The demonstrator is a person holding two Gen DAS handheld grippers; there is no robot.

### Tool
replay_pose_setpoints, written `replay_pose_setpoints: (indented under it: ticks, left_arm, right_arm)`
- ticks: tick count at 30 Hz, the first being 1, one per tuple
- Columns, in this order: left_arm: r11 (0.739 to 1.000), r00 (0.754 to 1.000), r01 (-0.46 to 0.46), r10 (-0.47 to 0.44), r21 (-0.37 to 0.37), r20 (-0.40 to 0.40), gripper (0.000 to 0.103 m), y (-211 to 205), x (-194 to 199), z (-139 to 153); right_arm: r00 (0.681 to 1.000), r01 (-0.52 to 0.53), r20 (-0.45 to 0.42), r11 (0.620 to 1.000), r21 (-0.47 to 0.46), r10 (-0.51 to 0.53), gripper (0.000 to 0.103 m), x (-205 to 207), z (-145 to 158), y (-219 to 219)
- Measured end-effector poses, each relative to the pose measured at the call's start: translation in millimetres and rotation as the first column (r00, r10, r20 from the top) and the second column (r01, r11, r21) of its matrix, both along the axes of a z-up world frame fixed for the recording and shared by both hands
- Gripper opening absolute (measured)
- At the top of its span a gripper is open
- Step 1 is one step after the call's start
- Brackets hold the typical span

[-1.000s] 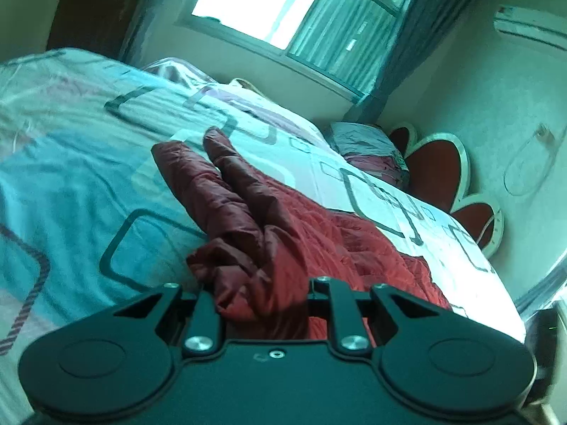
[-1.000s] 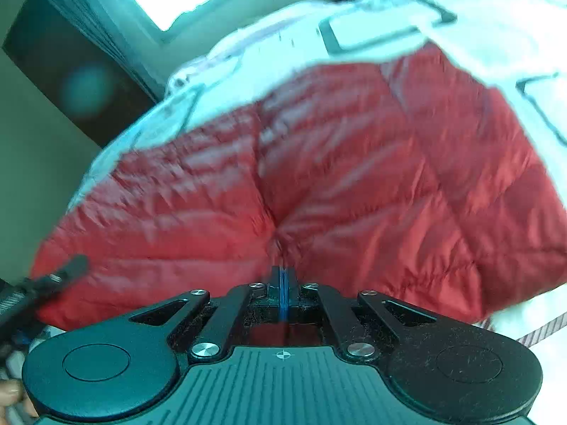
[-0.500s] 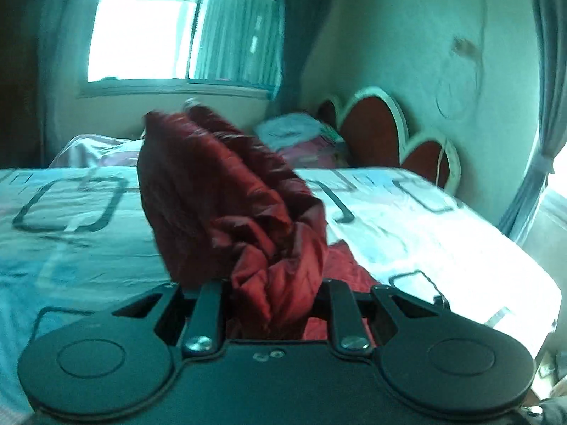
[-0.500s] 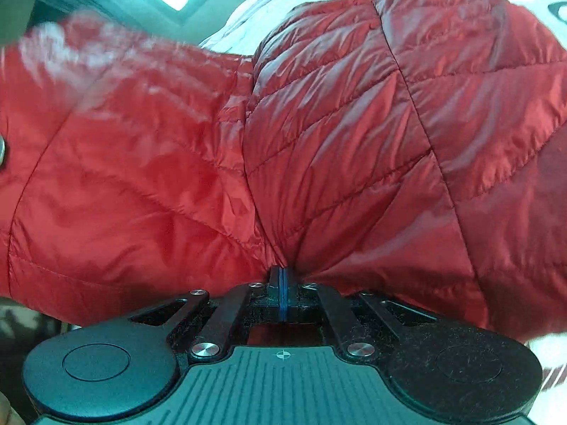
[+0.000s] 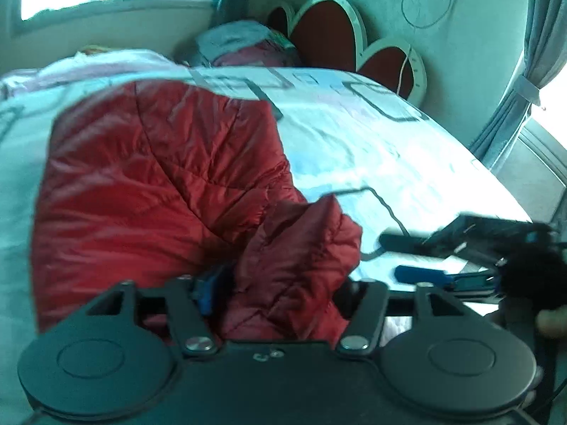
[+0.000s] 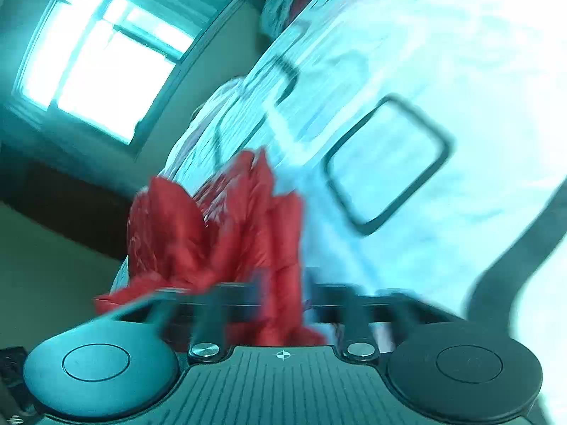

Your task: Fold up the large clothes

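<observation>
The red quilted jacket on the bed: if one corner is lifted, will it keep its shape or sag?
The red quilted jacket will probably sag: it already lies in soft bunched folds on the bed. Its shiny fabric looks slippery, so a shallow pinch may slide off. The puffy quilting suggests it is light for its bulk.

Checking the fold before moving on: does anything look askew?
Yes. The jacket lies mostly flat on the bed, but a crumpled wad bunches at its near edge, between the left tongs' just-opened jaws.
</observation>
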State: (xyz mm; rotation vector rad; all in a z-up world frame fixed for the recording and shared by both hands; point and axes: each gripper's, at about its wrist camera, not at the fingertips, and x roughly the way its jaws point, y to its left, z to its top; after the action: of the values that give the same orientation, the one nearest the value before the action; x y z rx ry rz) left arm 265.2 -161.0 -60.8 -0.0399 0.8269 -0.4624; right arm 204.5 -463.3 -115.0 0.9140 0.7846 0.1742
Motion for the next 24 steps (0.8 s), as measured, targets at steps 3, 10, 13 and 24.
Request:
replay_pose_setpoints:
  ticks: [3, 10, 13, 24]
  left_arm:
    - [0.999, 0.999, 0.036, -0.036, -0.021, -0.041, 0.073, 0.2, 4.8, -8.8]
    - [0.984, 0.997, 0.050, -0.060, -0.169, -0.054, 0.086, 28.4, -19.8, 28.9]
    - [0.968, 1.000, 0.016, -0.013, -0.249, 0.012, 0.079, 57.0, -43.3, 50.0]
    - [0.988, 0.995, -0.081, 0.073, -0.133, -0.066, 0.052, 97.4, -23.0, 13.0]
  right_arm:
    - [1.000, -0.022, 0.005, 1.000, 0.004, 0.022, 0.065, -0.4, 3.0, -10.0]
    - [0.995, -0.088, 0.060, 0.995, 0.044, 0.085, 0.065, 17.4, 16.5, 1.8]
    - [0.987, -0.138, 0.094, 0.989, 0.056, 0.133, 0.065, 24.5, 28.6, 7.0]
    - [0.875, -0.449, 0.052, 0.847, -0.283, 0.481, 0.043, 22.0, 54.3, 91.0]
